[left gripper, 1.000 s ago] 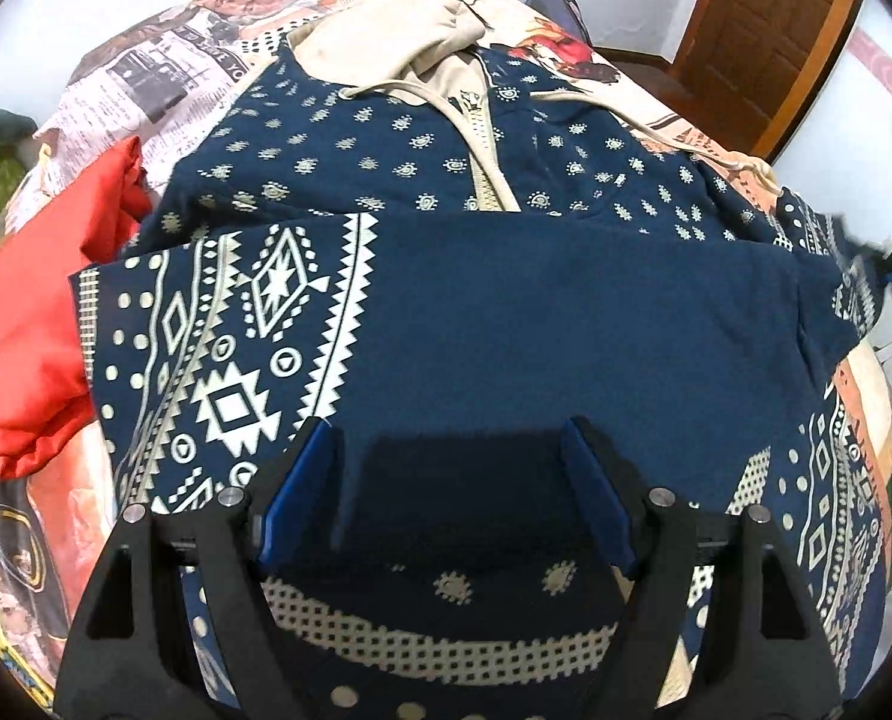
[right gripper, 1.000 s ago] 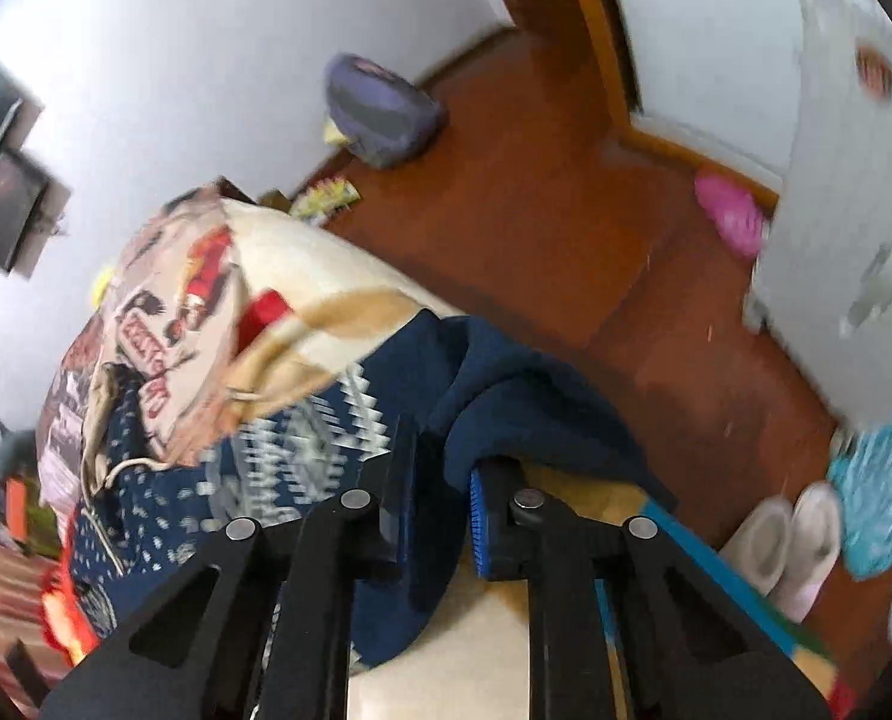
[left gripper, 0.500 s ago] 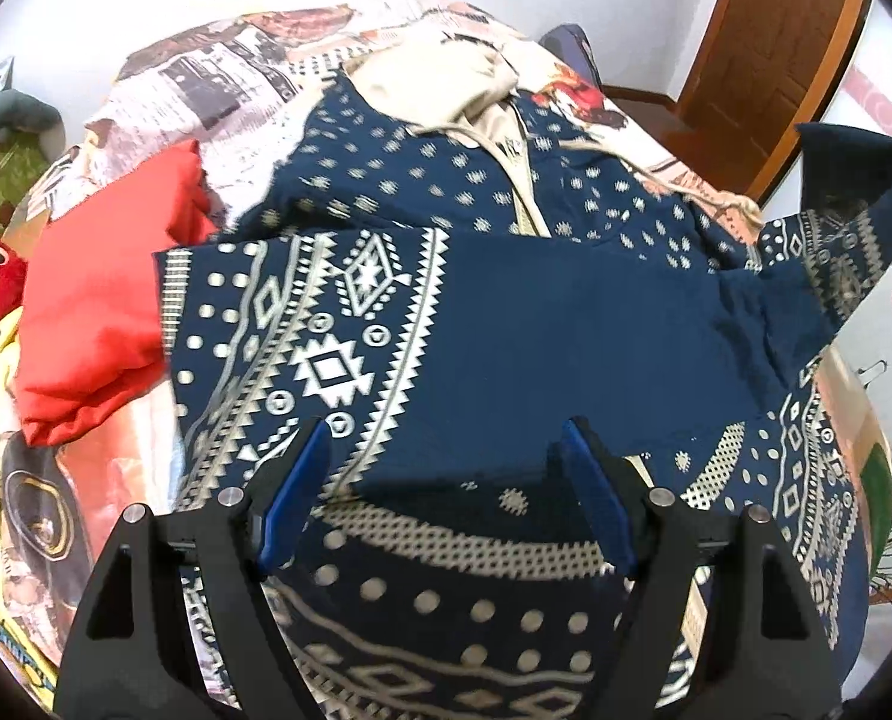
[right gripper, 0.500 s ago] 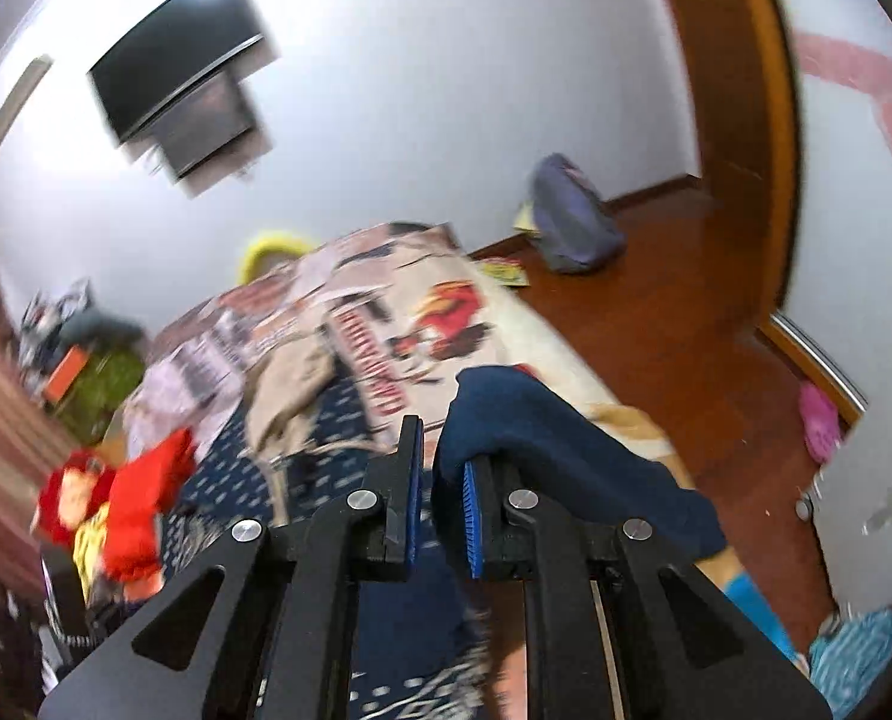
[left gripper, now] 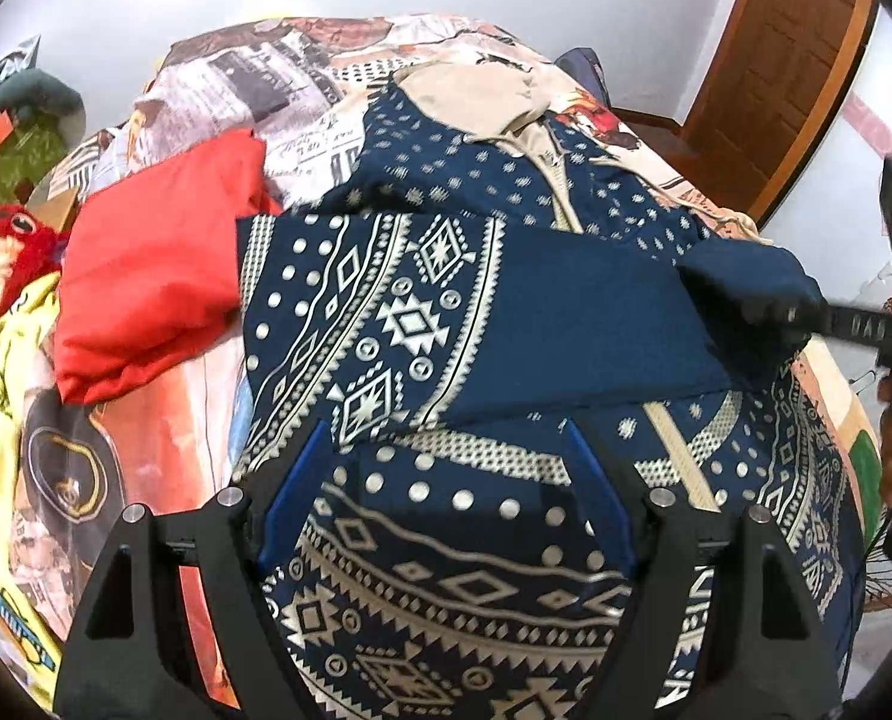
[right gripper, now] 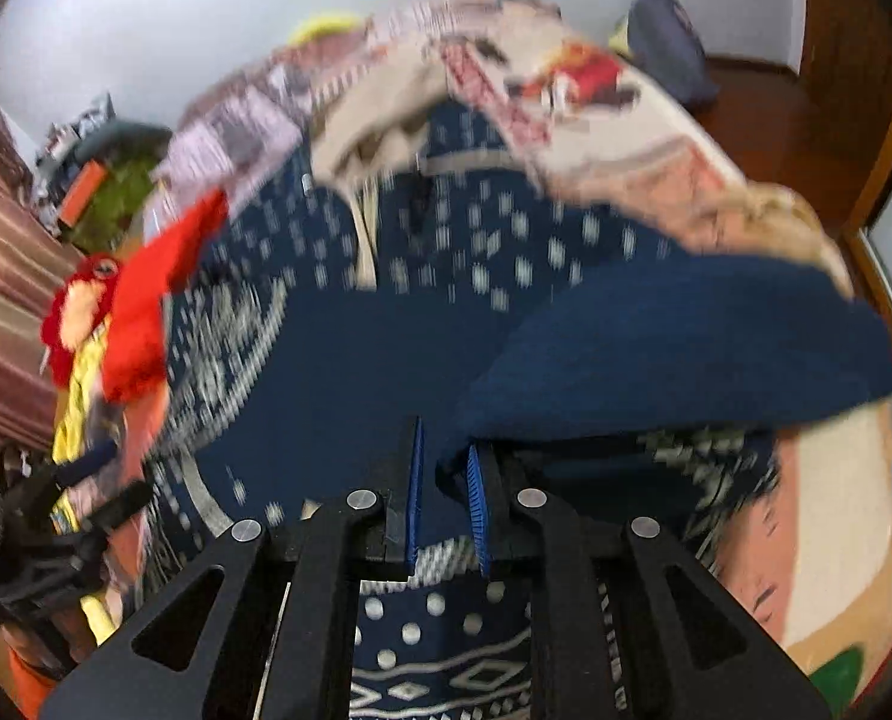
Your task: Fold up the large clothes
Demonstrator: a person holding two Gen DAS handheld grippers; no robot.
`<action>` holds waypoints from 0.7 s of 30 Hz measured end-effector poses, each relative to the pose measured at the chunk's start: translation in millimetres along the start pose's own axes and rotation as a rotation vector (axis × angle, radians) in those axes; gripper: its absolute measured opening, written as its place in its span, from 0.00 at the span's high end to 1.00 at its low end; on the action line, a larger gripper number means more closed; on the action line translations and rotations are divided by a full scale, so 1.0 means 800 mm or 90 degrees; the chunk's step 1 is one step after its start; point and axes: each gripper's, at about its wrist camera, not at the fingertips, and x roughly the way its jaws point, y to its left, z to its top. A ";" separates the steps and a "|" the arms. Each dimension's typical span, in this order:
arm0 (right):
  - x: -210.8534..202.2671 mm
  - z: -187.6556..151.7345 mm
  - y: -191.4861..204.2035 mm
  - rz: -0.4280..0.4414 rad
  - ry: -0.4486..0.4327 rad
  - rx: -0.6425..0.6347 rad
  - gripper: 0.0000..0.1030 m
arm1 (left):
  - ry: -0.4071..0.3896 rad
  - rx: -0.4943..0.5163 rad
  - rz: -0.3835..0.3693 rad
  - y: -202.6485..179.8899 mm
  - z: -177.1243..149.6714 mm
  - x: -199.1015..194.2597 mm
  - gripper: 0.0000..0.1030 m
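Right fingers (right gripper: pixel 413 492) clamped on navy sleeve (right gripper: pixel 673 354), cuff end pinched between blue pads. Left gripper (left gripper: pixel 448 480) spread wide, holding nothing, hovering over hoodie (left gripper: pixel 463 546) near its patterned hem. Hoodie flat on bed (left gripper: pixel 302 84), front up, hood (left gripper: pixel 475 90) at far end, long axis running away from both grippers. One sleeve already laid across chest (left gripper: pixel 505 312), left to right. Held sleeve off to right side, reaching in over that fold. Probably crossing it leftward over body next; right gripper (left gripper: pixel 853 327) nearer, already carrying it. Red cloth (left gripper: pixel 152 276) beside hoodie, at left.
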 end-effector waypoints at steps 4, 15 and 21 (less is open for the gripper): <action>-0.010 -0.020 0.002 -0.013 0.037 -0.030 0.68 | 0.011 -0.010 0.001 0.005 -0.007 0.005 0.24; -0.081 -0.019 -0.065 -0.037 -0.092 0.066 0.40 | 0.016 0.003 -0.007 -0.019 -0.002 0.018 0.24; -0.054 -0.015 -0.150 -0.022 -0.061 0.219 0.40 | 0.015 0.013 -0.011 -0.032 0.006 0.024 0.24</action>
